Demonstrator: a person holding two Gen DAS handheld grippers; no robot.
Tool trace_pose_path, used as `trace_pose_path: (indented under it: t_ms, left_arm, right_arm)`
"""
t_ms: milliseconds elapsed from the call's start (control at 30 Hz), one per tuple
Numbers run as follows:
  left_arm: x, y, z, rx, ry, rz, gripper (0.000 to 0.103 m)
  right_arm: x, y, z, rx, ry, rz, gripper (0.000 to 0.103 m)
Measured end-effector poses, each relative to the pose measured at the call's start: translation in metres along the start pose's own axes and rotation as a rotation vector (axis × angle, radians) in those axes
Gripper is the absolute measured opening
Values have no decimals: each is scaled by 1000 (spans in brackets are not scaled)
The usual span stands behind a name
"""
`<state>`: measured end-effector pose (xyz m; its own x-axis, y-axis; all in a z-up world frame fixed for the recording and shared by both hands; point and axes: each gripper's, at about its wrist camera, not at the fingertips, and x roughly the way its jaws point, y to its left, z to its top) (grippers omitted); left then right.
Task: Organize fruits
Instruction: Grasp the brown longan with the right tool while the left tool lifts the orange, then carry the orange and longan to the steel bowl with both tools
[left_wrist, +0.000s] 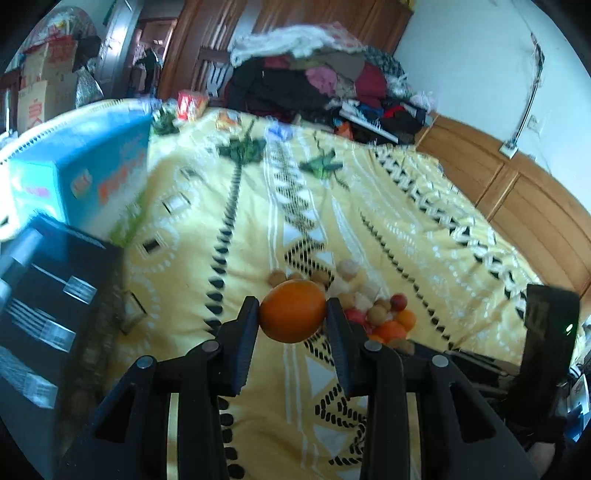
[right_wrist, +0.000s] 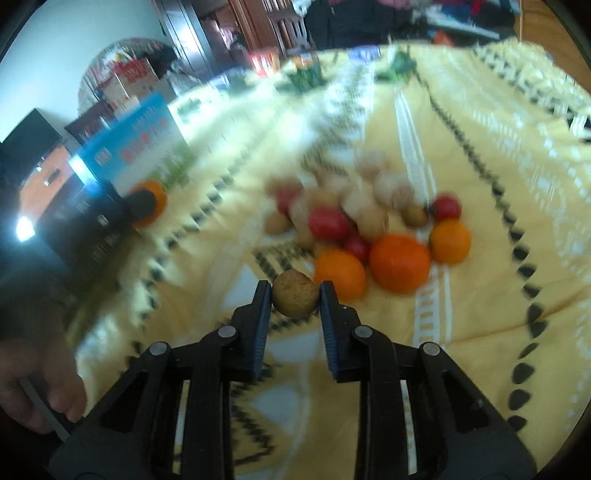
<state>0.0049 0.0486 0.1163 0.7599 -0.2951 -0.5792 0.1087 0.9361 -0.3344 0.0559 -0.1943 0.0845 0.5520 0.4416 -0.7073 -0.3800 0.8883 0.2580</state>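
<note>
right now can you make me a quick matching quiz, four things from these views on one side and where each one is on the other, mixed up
Things:
1. large orange
2. small brown fruit
3. blue box
4. pile of clothes

Places:
A. at the far end of the bed
B. between the left gripper fingers
C. standing at the left edge of the yellow bedspread
D. between the right gripper fingers

Pairs: 1-B, 2-D, 3-C, 4-A
</note>
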Motion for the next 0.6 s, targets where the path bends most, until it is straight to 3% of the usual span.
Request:
trace_pose_path:
  t_ms: [133, 267, 600]
  left_arm:
    - [-46, 8, 18, 17, -68, 44, 38]
    - [-96, 40, 33, -19, -130, 126, 38]
    - [-234, 179, 31, -205, -251, 455, 38]
  right_arm:
    - [-25, 38, 28, -69, -73, 38, 27]
    - [-35, 85, 51, -138, -114, 105, 27]
    - [-30, 229, 87, -300, -97, 342, 27]
